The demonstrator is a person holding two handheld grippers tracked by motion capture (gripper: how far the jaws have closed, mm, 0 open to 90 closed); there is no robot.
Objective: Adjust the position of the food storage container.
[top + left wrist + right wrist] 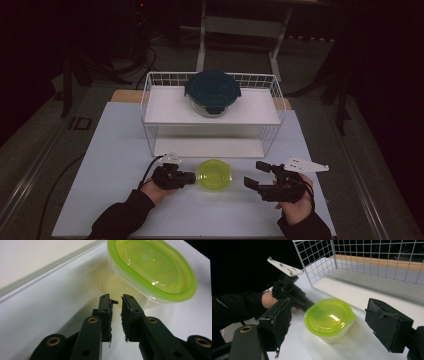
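Tools are seen from the high view flanking the green-lidded container [214,174] on the desk [120,150]: the left tool [190,176] just beside its left side, the right tool [252,182] a little apart. From the left gripper view, the jaws stand slightly parted on nothing, tips near the container [150,270] wall. From the right gripper view, the jaws are spread wide around the container [329,319], untouched; an approach is judged in hand, calling next for closing on its sides.

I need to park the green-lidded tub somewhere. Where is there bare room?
Free: the lower shelf of the wire rack, and the top shelf on either side of the dark-lidded bowl. Crowded: around the green-lidded tub, between left gripper and right gripper.
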